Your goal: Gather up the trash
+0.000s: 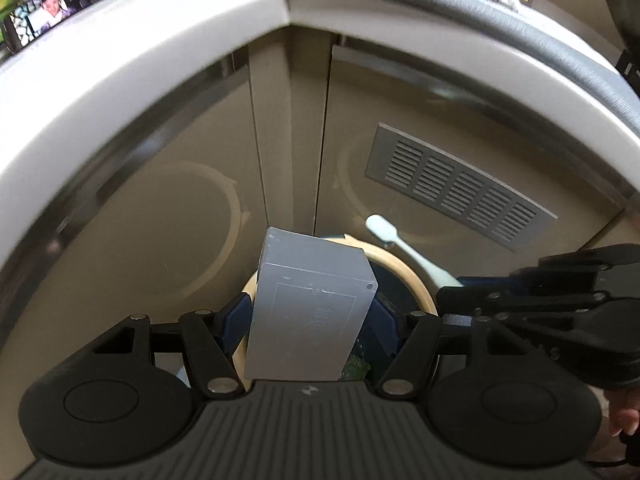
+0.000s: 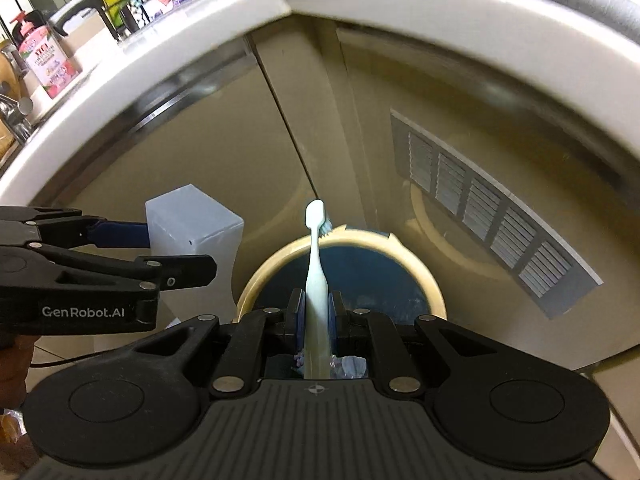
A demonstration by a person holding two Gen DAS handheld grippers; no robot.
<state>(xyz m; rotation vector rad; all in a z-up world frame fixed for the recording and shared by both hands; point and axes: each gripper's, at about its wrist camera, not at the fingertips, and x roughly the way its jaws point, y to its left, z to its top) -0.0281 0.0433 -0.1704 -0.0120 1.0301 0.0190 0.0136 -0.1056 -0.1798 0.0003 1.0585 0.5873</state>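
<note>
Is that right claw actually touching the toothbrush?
Touching. In the right wrist view, the right gripper has its blue pads pressed against both sides of the toothbrush handle, with no gap showing, holding it over the bin.

a home kitchen: white counter point(image 2: 132, 64) over beige cabinets point(image 2: 224, 152) with vent point(image 2: 492, 216); faucet point(image 2: 14, 116) and soap bottle point(image 2: 48, 60) at upper left.
</note>
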